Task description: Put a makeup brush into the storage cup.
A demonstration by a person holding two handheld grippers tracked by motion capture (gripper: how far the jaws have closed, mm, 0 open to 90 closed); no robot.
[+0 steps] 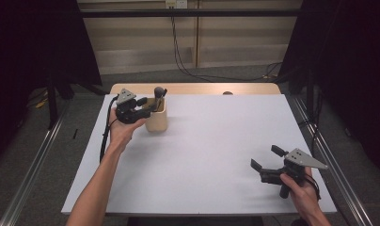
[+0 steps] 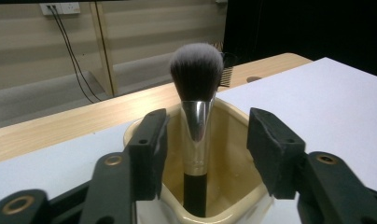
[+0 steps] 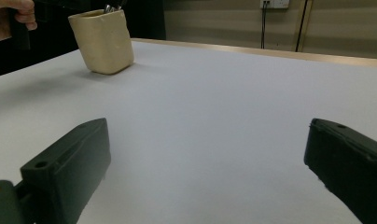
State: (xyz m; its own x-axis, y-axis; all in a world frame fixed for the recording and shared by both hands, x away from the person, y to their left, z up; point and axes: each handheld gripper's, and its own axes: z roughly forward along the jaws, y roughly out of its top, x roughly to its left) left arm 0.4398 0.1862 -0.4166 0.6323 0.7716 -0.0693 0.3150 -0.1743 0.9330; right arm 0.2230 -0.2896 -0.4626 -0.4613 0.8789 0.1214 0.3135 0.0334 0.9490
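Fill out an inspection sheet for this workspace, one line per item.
Surface: white table top, wooden strip along far edge.
Job's things: makeup brush upright in beige cup; a comb-like tool behind it.
Clutter: nothing seen.
Grippers: left gripper open, jaws either side of the brush without touching; right gripper open, nothing between its jaws.
Cables: black cable trails from left gripper; wall cables hang behind.
Surroundings: dark curtains, metal floor rails.

Wooden table (image 1: 193, 88) w/ white sheet (image 1: 216, 150) over top; beige cup (image 1: 157, 120) stands near far-left corner.
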